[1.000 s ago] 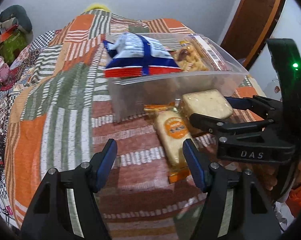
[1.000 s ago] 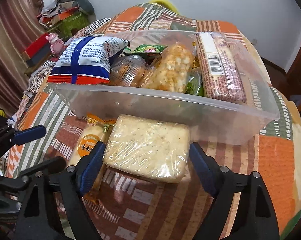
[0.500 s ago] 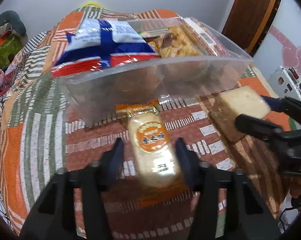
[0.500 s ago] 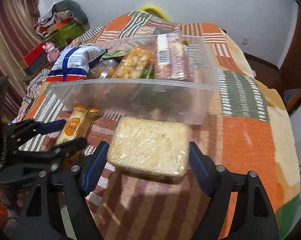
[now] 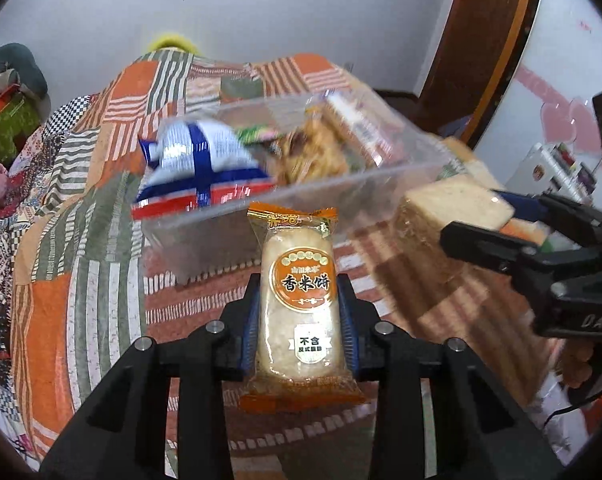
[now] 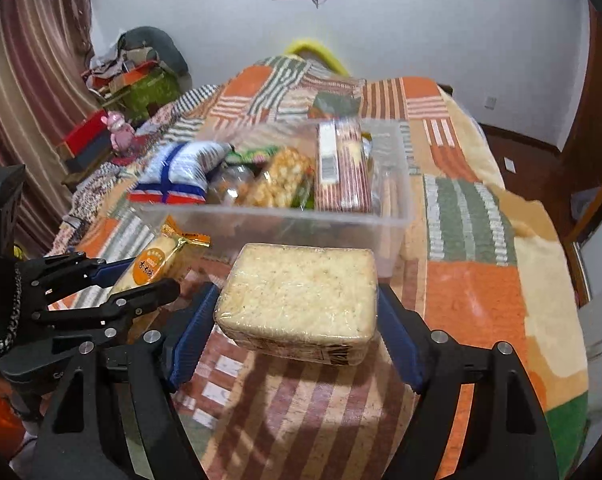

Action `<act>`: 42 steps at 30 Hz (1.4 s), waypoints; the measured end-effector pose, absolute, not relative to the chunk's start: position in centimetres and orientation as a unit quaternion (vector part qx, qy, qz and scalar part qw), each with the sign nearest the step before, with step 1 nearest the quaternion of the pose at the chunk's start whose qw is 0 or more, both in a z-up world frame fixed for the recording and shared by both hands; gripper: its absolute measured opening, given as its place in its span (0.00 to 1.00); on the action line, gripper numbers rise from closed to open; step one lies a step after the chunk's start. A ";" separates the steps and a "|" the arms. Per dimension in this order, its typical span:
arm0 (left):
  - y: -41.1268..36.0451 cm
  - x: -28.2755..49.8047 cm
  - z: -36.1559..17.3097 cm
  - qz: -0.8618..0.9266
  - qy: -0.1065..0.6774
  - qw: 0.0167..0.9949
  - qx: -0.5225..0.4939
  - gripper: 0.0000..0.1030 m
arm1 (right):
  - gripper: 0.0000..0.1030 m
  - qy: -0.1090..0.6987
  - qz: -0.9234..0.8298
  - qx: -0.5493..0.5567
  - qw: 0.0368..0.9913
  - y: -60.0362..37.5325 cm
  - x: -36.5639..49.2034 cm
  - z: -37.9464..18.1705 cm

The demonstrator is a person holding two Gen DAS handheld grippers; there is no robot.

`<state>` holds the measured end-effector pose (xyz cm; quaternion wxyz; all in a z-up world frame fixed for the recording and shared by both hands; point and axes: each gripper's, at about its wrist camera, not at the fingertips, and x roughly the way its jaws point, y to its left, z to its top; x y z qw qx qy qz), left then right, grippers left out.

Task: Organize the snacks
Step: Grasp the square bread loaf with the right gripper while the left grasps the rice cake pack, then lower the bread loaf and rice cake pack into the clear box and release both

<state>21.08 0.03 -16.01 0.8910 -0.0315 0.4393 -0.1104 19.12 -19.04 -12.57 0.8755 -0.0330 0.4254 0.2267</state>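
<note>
- Left wrist view: the left gripper (image 5: 299,312) is clamped on an orange-and-clear plastic-wrapped rice cake packet (image 5: 299,304); its jaws have just closed in, and the blue pads press both long sides of the packet, which is held clear of the bed.
- Only this view shows the packet's printed orange label face-on; in the right wrist view the same packet (image 6: 157,264) appears edge-on at far left.
- Right wrist view: the right gripper (image 6: 297,320) holds a pale square block of crackers in clear film (image 6: 301,296), jaws wide, pads against its two side edges, the block lifted above the bedspread.
- The clear rectangular plastic storage bin (image 6: 277,220) stands just beyond both held snacks; only this view shows room inside along its right wall.
- The bin holds a white bag with blue cross (image 6: 181,172), a golden puffed snack pack (image 6: 281,180) and a long red-striped packet (image 6: 341,168).
- The orange, green and striped patchwork bedspread (image 6: 469,304) lies bare to the bin's right, up to the bed's edge.
</note>
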 end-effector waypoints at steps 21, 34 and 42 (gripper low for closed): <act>0.2 27.3 -9.4 -0.088 0.358 0.927 -0.061 0.33 | 0.73 0.333 0.220 -0.023 0.917 -17.2 23.5 -7.3; 0.8 32.3 -11.7 -0.083 0.383 0.917 -0.069 0.34 | 0.73 0.369 0.222 -0.015 0.903 -15.9 28.8 -9.2; 0.8 32.0 -12.1 -0.074 0.380 0.920 -0.063 0.43 | 0.74 0.368 0.226 -0.024 0.902 -15.9 28.3 -9.0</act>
